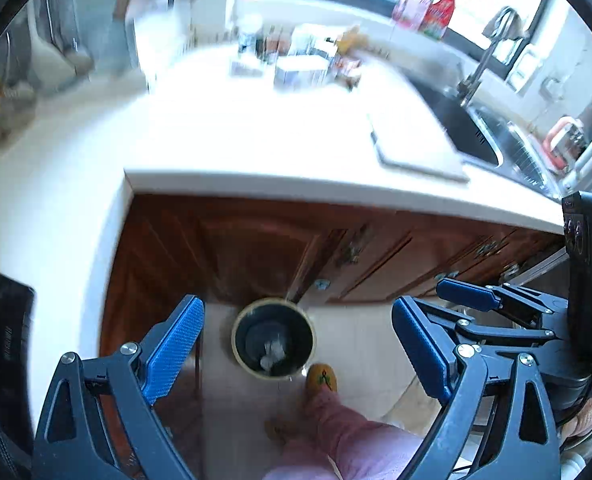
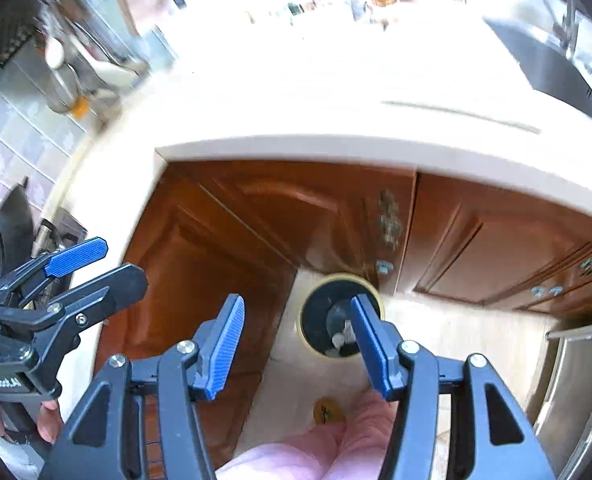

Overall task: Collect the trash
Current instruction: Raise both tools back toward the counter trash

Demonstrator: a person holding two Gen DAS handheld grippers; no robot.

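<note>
Pale floor tiles (image 1: 360, 344) run beneath both spread-open, empty tongs: the left gripper (image 1: 296, 354) frames a round black trash bin with a yellowish rim (image 1: 274, 338) standing far below between its blue pads, and the right gripper (image 2: 296, 344) sees that bin just beside its right finger. Whitish crumpled trash (image 1: 273, 354) lies inside. Beyond, brown wooden cabinet doors (image 1: 256, 248) carry a white countertop (image 1: 256, 132).
</note>
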